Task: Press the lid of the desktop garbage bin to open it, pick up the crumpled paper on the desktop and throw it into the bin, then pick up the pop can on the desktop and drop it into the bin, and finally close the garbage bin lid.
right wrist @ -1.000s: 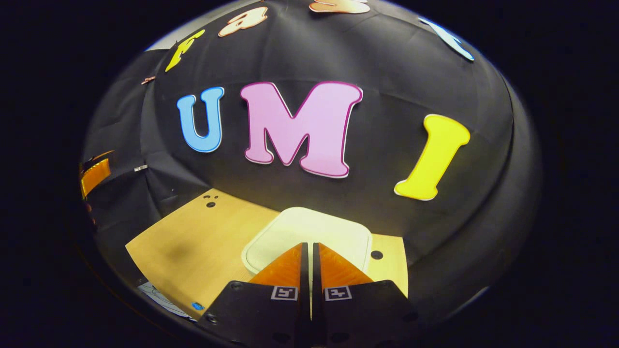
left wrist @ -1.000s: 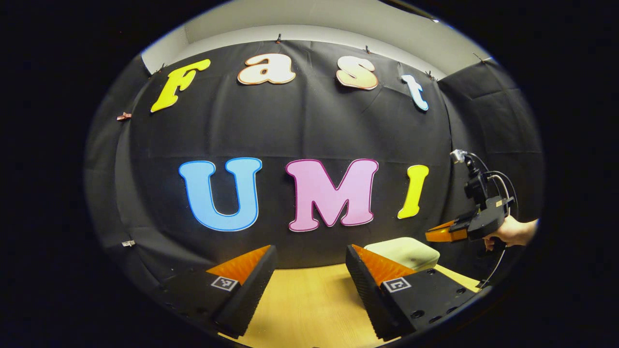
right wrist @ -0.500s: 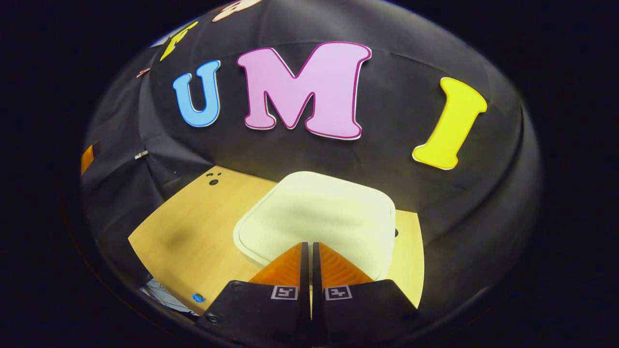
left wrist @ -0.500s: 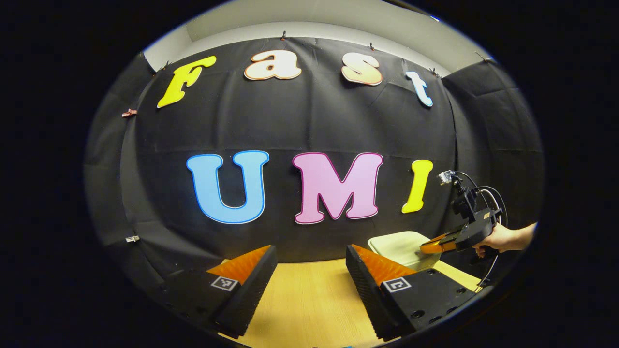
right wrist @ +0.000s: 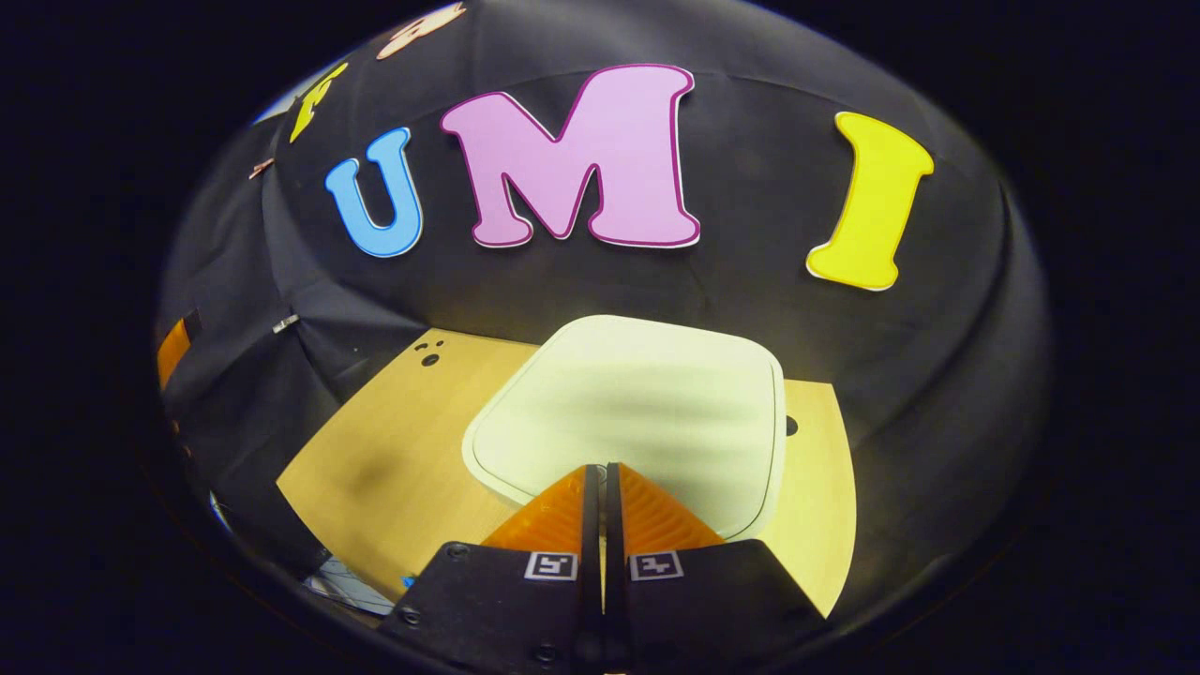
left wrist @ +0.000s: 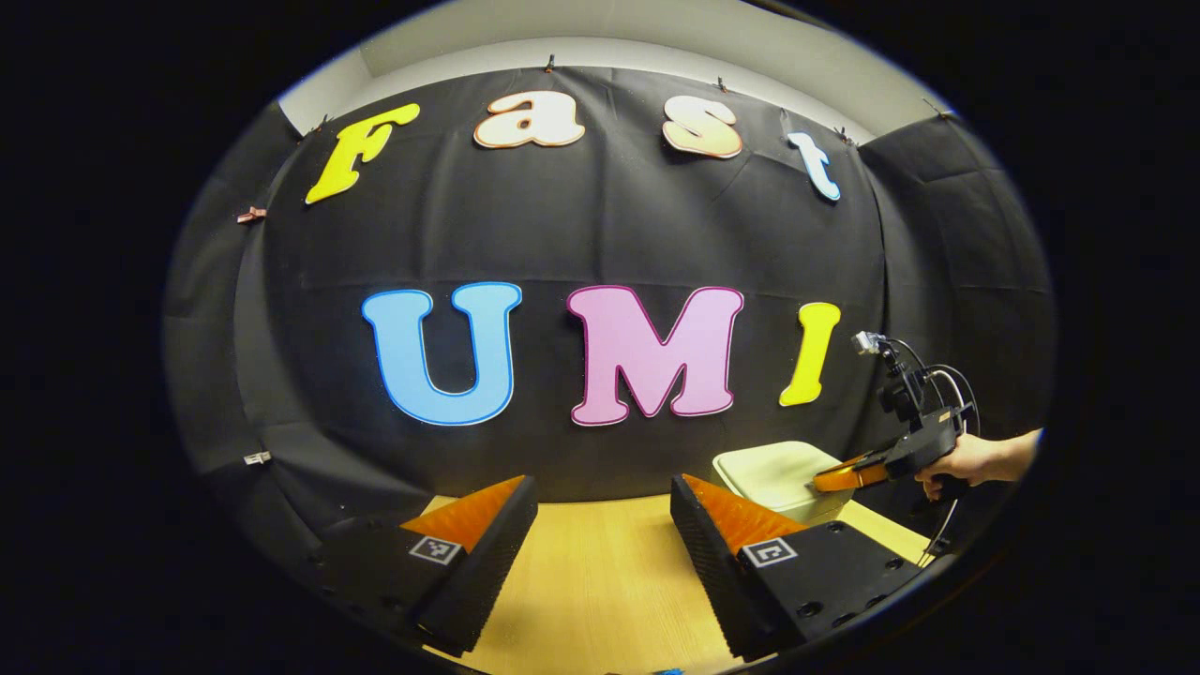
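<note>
Right now we see the garbage bin [right wrist: 637,412] standing at the far end of the wooden counter [right wrist: 394,450], close against the black cloth wall, with its pale lid [right wrist: 656,394] lying flat and closed on top. In the right gripper view, the right gripper [right wrist: 600,473] has its jaws pressed together with nothing between them, and their tips sit over the near edge of the lid; we cannot tell from this angle whether they touch it. From the left gripper view, the same right gripper [left wrist: 825,481] reaches in from the right side of the bin, held by a person's hand [left wrist: 966,461], and its fingertips lie on or just above the lid's right part [left wrist: 778,469].

Meanwhile the left gripper [left wrist: 605,502] hangs over the counter [left wrist: 600,581] on the near-left side of the bin, well apart from it. Its jaws stand wide, empty, with bare wood showing between them.

Beside the bin, on the counter, we notice small dark holes: a few off its far-left corner [right wrist: 429,354] and one just beside its right edge [right wrist: 792,427]. At the counter's near edge, left of the bin, a bit of blue [right wrist: 410,581] peeks out, too small for us to name.
</note>
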Motion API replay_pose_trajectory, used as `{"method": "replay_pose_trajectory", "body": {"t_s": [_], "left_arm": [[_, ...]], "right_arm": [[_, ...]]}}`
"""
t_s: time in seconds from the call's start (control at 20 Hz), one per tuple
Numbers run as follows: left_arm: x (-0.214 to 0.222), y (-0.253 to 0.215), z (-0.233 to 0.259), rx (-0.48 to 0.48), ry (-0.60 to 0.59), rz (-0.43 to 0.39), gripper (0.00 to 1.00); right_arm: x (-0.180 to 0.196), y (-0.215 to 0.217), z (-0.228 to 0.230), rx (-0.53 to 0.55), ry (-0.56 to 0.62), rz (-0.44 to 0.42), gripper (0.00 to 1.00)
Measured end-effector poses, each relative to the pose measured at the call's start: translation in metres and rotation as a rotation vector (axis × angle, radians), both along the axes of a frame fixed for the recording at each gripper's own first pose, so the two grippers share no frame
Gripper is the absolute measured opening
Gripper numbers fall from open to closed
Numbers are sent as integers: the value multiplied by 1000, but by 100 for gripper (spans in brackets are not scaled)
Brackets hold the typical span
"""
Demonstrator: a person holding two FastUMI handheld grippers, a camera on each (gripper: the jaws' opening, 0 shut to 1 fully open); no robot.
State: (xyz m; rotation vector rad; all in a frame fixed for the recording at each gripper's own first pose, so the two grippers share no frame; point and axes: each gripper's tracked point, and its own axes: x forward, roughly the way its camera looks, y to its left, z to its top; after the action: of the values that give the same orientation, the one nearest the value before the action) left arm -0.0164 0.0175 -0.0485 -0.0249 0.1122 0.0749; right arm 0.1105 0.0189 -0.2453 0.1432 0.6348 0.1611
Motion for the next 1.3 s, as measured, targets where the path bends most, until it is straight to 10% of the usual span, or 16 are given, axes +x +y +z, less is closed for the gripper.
{"method": "replay_pose_trajectory", "body": {"t_s": [0.4,0.8,1.3], "left_arm": [[3,-8,-7,-6,14,-26,93],[12,-29,-45,-50,97,-126,93],[-18,-67,-235,-147,460,-334,93]], "right_arm": [[-9,-5,73,-61,-299,-23,5],[-43,-6,52,-70,-246,-13,6],[-92,-1,17,-31,-155,-29,20]]}}
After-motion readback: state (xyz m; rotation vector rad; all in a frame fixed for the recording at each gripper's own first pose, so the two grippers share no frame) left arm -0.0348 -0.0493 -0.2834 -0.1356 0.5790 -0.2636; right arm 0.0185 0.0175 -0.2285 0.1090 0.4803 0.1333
